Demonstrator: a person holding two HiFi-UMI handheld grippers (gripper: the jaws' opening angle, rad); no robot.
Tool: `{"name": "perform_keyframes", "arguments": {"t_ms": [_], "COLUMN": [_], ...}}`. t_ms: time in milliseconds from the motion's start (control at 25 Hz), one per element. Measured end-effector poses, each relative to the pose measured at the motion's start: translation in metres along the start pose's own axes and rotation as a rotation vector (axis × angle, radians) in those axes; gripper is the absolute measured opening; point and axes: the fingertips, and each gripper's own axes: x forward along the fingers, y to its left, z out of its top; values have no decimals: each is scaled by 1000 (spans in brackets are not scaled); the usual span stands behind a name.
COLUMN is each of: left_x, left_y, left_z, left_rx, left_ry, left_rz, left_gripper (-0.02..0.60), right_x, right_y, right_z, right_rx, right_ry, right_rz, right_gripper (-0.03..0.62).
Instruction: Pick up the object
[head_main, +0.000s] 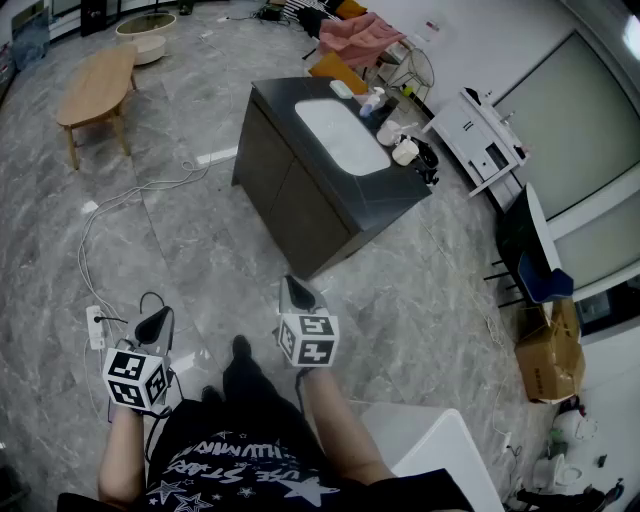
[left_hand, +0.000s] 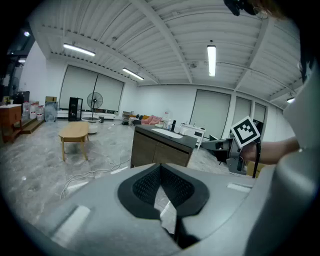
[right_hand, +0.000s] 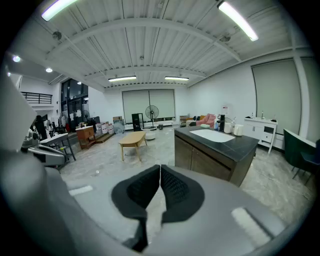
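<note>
Both grippers are held low in front of the person, over the marble floor, well short of a dark cabinet with a white inset top. Small items stand at the cabinet's far end: a blue-capped bottle and a white cup. Which one the task means I cannot tell. My left gripper is shut and empty; its pads meet at the tip. My right gripper is also shut with nothing between its pads. The cabinet lies ahead and to the right in the right gripper view.
A wooden coffee table stands at the far left. A power strip and its cable lie on the floor by the left gripper. A white cabinet, a dark chair and a cardboard box line the right side.
</note>
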Motion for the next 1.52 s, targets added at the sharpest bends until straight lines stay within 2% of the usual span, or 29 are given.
{"name": "perform_keyframes", "arguments": {"t_ms": [600, 720, 920, 1200, 1320, 1520], "left_x": [-34, -38, -35, 2, 34, 100], "left_y": [0, 4, 18, 40, 62, 97], "left_z": [-31, -30, -17, -1, 10, 42], "left_rx": [-53, -56, -61, -75, -70, -64], "left_ry": [22, 9, -28, -4, 9, 32], "left_rz": [20, 28, 68, 79, 90, 107], "left_gripper": [8, 9, 9, 9, 9, 9], "right_x": [-24, -22, -14, 39, 81, 161], "right_y": [19, 23, 31, 15, 2, -30], "right_z": [-28, -23, 0, 23, 30, 63], "right_rx": [6, 17, 8, 20, 32, 57], "right_ry": [29, 8, -60, -56, -43, -40], "right_rz": [2, 12, 78, 82, 83, 84], "right_gripper": [9, 9, 24, 188, 216, 222]}}
